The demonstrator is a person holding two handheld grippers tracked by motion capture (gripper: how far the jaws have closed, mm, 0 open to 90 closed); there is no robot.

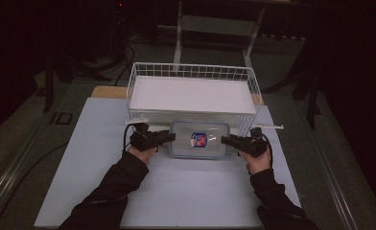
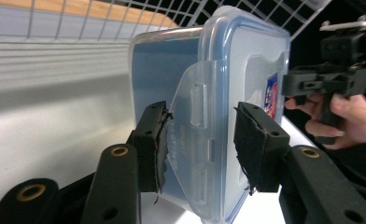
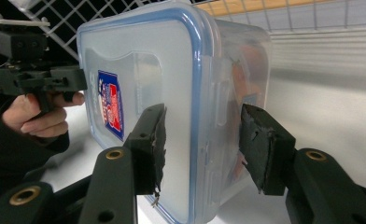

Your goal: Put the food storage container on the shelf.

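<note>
Both hand-held grippers [image 2: 200, 144] [image 3: 202, 147] straddle, unclamped, the clear rounded-rectangular plastic box [image 1: 199, 139] end latches.

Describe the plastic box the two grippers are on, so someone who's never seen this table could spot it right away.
On the white table, look just in front of the white wire basket. The plastic box lies there between the left gripper and right gripper. It is clear with a blue-rimmed lid and a red-and-blue label.
</note>
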